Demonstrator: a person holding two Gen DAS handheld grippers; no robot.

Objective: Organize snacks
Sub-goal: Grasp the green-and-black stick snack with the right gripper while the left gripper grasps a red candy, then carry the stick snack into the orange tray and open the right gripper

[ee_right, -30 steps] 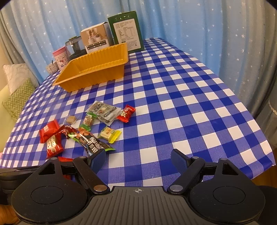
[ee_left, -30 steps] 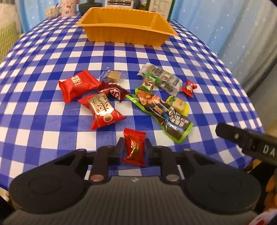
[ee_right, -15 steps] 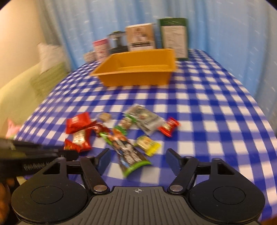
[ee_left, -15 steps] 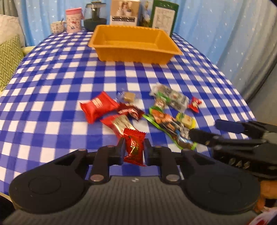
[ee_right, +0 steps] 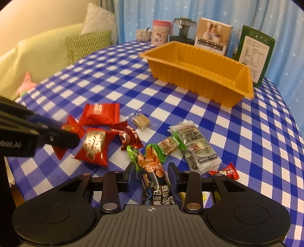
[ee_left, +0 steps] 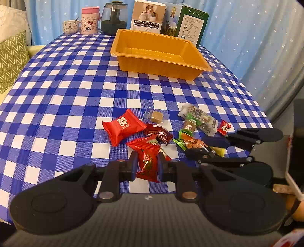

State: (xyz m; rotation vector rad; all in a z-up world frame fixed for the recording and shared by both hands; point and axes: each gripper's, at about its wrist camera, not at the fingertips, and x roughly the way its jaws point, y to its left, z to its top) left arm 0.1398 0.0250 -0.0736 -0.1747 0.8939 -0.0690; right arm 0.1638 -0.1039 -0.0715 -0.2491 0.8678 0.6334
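Observation:
My left gripper (ee_left: 146, 165) is shut on a small red candy packet (ee_left: 148, 164) and holds it above the table's near edge. My right gripper (ee_right: 152, 175) is open, its fingers on either side of a long green and black sausage packet (ee_right: 152, 171) lying on the checked cloth; whether the pads touch it I cannot tell. The right gripper also shows in the left wrist view (ee_left: 205, 147), over that packet. An empty orange tray (ee_left: 159, 55) stands farther back. Several more snacks lie between: a red pillow packet (ee_left: 123, 127), a dark red candy (ee_left: 158, 133), a clear-wrapped brown cube (ee_left: 156, 116).
A grey-green packet (ee_right: 195, 147) and a small red candy (ee_right: 227, 172) lie right of the sausage packet. Boxes (ee_left: 148, 18), a pink cup (ee_left: 89, 20), a dark jar (ee_left: 113, 19) stand behind the tray. A sofa with cushions (ee_right: 87, 43) is at the left.
My right gripper has moved down and forward over the sausage packet and narrowed its opening around it. My left gripper has lifted and tilted up with the red candy still in it.

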